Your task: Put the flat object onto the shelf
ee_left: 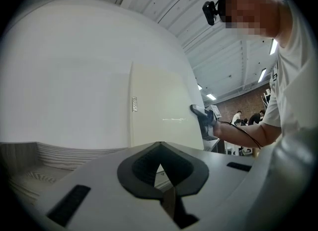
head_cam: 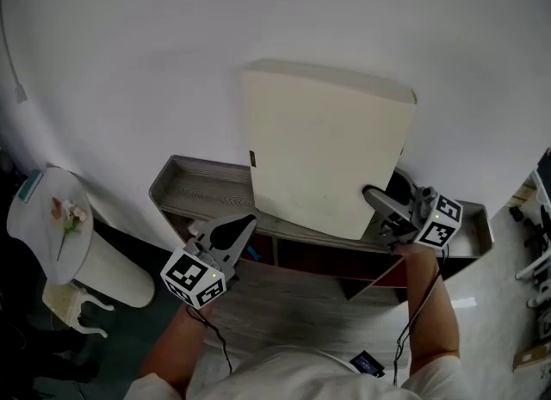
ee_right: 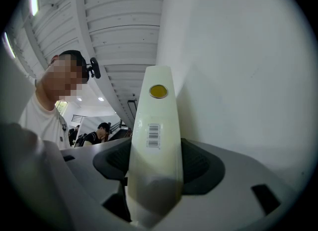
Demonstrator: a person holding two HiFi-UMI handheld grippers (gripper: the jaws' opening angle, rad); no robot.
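Left gripper [head_cam: 247,221]: the jaws are seen pressed together with nothing between them; it is held just below the lower left corner of the flat object [head_cam: 323,149], not touching it.
Right gripper [head_cam: 379,201]: it is clamped on the right edge of the flat object, low down; this is the hand that carries it.
Flat object: it is stood upright on the top of the shelf [head_cam: 185,185], broad face to the person, long axis vertical.
Barcode [ee_right: 153,135]: its digits cannot be read.
Round yellow sticker [ee_right: 158,91]: no writing is seen.
Small side tag [ee_left: 134,104]: its text is too small.
Wall [head_cam: 129,46]: it is close behind the object; contact cannot be told.
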